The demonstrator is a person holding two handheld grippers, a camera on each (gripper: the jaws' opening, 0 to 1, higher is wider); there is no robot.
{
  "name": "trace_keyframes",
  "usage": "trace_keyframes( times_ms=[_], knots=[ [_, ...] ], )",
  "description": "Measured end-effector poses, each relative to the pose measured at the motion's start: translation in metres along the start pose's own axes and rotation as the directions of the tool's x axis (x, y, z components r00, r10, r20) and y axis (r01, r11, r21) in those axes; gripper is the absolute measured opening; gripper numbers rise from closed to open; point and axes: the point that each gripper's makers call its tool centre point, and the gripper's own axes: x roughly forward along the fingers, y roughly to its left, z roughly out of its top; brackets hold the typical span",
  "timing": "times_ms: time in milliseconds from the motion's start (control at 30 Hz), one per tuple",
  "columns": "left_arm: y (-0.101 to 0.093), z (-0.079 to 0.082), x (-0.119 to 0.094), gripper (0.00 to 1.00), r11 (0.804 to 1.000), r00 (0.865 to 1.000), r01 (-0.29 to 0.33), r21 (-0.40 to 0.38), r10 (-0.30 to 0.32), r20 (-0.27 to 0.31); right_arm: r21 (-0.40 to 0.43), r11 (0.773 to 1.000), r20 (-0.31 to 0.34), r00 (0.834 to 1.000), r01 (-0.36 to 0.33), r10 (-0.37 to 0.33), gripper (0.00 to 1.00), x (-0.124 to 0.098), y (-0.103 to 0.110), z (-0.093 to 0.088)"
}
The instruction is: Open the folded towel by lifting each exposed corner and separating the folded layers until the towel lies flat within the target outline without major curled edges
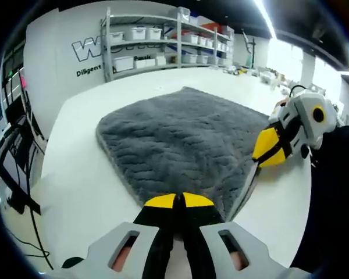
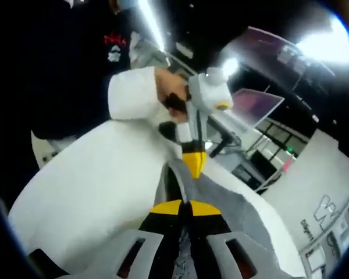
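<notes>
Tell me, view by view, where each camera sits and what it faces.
Left gripper view: rides the left claw, shut on the grey towel, facing across the white table to shelves; right claw enters.
Right gripper view: rides the right claw, shut on the towel, facing back at the person's sleeve.
Shared: towel, table.

Colours and patterns, folded towel set-up
Towel (image 1: 183,142): dark grey, wavy chevron pile, paler grey edge; table (image 1: 75,174): plain white; left gripper (image 1: 178,201) and right gripper (image 2: 185,207): yellow tips, black jaws, light grey bodies; shelving (image 1: 163,40) at upper centre: grey, white bins
</notes>
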Motion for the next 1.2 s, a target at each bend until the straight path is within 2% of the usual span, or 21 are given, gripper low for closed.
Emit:
trace_keyframes(
  times_ms=[233,300,367,433,567,733,833,867,900,1033,1200],
  knots=[
    [-0.006,0.007,-0.004,0.04,0.999,0.999,0.021,0.027,-0.022,0.041,0.015,1.000,-0.009,1.000,0.014,-0.014,0.00,-0.001,-0.004,-0.002],
    [-0.008,0.011,-0.005,0.08,0.999,0.998,0.028,0.039,-0.030,0.064,0.035,0.999,-0.008,1.000,0.019,-0.019,0.00,-0.002,-0.006,-0.003],
    [-0.006,0.020,-0.006,0.15,0.996,0.994,0.008,0.084,-0.018,0.111,0.054,0.998,-0.011,1.000,0.028,-0.027,0.00,-0.003,-0.008,-0.004],
    [-0.007,0.022,-0.008,0.16,0.996,0.992,0.006,0.093,-0.017,0.122,0.087,0.996,-0.021,0.999,0.035,-0.033,0.00,-0.005,-0.010,-0.005],
    [-0.018,0.031,-0.011,0.22,0.988,0.982,0.045,0.149,-0.071,0.173,0.156,0.987,-0.024,0.999,0.049,-0.046,0.00,-0.008,-0.014,-0.007],
    [-0.038,0.042,-0.015,0.26,0.953,0.962,0.085,0.292,-0.155,0.226,0.206,0.976,-0.012,0.997,0.074,-0.073,0.00,-0.012,-0.020,-0.006],
    [-0.049,0.046,-0.017,0.27,0.942,0.949,0.118,0.315,-0.200,0.244,0.252,0.964,-0.008,0.996,0.086,-0.086,0.00,-0.014,-0.025,-0.007],
    [-0.052,0.048,-0.016,0.28,0.931,0.945,0.119,0.345,-0.212,0.248,0.267,0.960,-0.005,0.996,0.088,-0.090,0.00,-0.014,-0.029,-0.007],
    [-0.055,0.049,-0.016,0.28,0.909,0.940,0.114,0.400,-0.229,0.253,0.288,0.953,0.001,0.995,0.094,-0.098,0.00,-0.015,-0.032,-0.007],
    [-0.063,0.044,-0.012,0.31,0.890,0.940,0.135,0.435,-0.253,0.227,0.367,0.924,0.013,0.992,0.111,-0.124,0.00,-0.019,-0.042,-0.009],
    [-0.060,0.045,-0.009,0.33,0.883,0.942,0.118,0.454,-0.244,0.229,0.406,0.904,0.008,0.989,0.131,-0.147,0.00,-0.023,-0.046,-0.011]
  ],
)
